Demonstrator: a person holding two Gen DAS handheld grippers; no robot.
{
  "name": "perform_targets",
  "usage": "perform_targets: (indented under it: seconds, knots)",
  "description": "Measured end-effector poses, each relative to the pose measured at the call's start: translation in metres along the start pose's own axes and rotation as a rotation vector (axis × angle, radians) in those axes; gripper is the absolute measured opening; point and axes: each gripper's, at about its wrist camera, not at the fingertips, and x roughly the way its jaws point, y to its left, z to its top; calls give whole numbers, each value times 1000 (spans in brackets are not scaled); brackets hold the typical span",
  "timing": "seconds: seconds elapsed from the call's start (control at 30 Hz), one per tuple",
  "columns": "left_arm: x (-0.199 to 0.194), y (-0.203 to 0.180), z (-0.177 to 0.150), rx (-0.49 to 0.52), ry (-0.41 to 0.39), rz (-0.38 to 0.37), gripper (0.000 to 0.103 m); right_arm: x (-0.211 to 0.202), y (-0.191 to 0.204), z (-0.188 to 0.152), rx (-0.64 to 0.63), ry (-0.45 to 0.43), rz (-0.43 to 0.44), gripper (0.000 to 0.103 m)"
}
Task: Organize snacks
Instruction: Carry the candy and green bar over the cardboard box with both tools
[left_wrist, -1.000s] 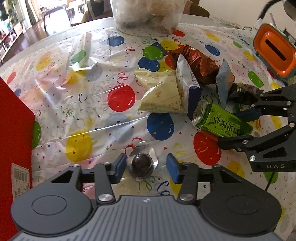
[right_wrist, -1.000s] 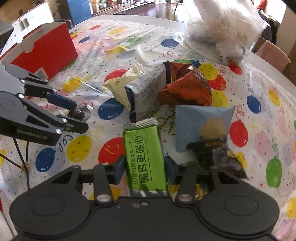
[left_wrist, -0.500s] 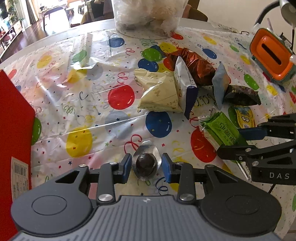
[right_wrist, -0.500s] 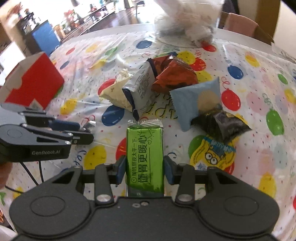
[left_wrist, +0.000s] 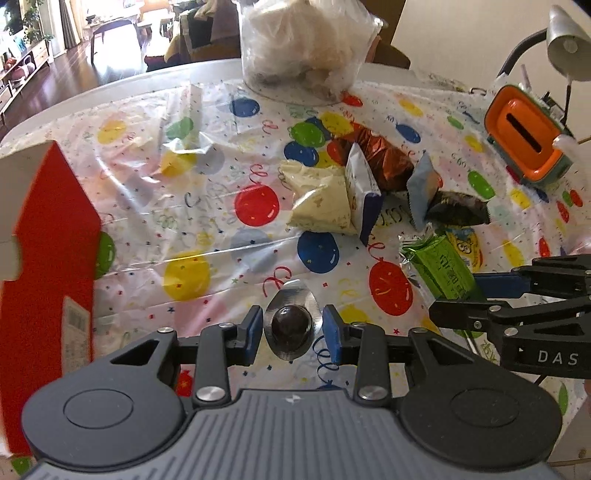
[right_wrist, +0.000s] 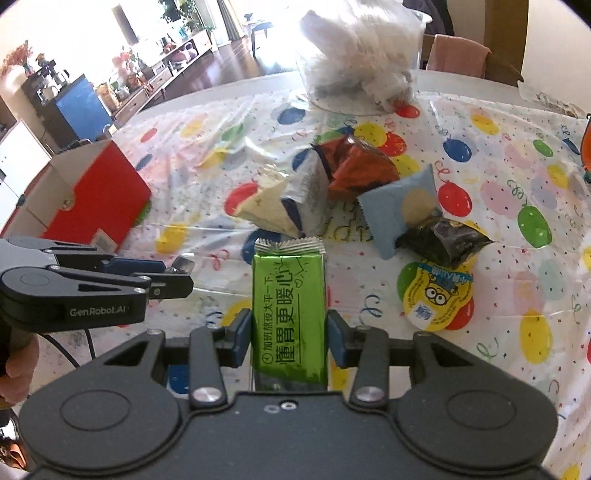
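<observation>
My left gripper (left_wrist: 291, 328) is shut on a small dark chocolate in clear foil (left_wrist: 291, 322) and holds it above the table. My right gripper (right_wrist: 290, 339) is shut on a green foil snack bar (right_wrist: 288, 310), also lifted; the bar also shows in the left wrist view (left_wrist: 445, 273). A pile of snacks lies mid-table: a cream packet (left_wrist: 321, 201), a white-blue packet (left_wrist: 364, 192), a brown packet (left_wrist: 380, 157), a light blue packet (right_wrist: 400, 205), a black packet (right_wrist: 443, 238) and a yellow jelly cup (right_wrist: 436, 295). An open red box (right_wrist: 96, 206) stands at the left.
A clear bag of white items (left_wrist: 306, 48) stands at the far edge of the table. An orange and green device (left_wrist: 528, 142) and a lamp (left_wrist: 565, 40) are at the right. The balloon-print tablecloth (left_wrist: 207, 206) is wrinkled between the box and the pile.
Both grippers closed on their snacks and lifted them off the table. The views rose and pulled back, and the red box came further into view.
</observation>
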Motion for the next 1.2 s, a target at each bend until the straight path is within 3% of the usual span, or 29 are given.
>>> perform_targets:
  seconds: [0.57,1.2]
  knots:
    - [-94,46,2,13,-97,18,34,-39,91,18,-41,-86,5,42]
    - [-156,175,-1,-72,-169,74,34,-11,222,63,-132,-134,78,42]
